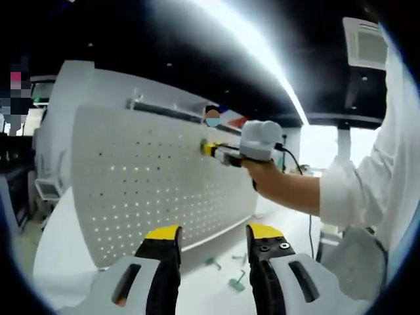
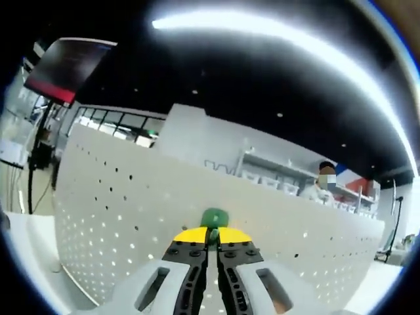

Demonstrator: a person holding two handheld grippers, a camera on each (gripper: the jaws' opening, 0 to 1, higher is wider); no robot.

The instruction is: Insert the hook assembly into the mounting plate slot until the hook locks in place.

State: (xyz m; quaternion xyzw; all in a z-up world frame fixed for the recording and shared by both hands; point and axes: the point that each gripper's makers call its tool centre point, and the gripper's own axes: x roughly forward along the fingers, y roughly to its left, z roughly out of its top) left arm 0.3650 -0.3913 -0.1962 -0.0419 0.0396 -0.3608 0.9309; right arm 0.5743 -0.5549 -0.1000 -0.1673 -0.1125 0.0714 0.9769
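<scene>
A white perforated mounting plate (image 1: pixel 151 187) stands upright on a white table. In the left gripper view my right gripper (image 1: pixel 209 149), held by a person's hand, presses its yellow tips against the upper part of the plate. In the right gripper view my right gripper (image 2: pixel 209 231) is shut on a green hook (image 2: pixel 214 218), whose head touches the perforated plate (image 2: pixel 118 216). My left gripper (image 1: pixel 213 236) is open with nothing between its jaws, low in front of the plate.
Several loose green hooks (image 1: pixel 233 270) lie on the white table (image 1: pixel 59 249) at the plate's foot. The person's white sleeve (image 1: pixel 367 177) stretches in from the right. Shelving (image 2: pixel 275 172) stands behind the plate.
</scene>
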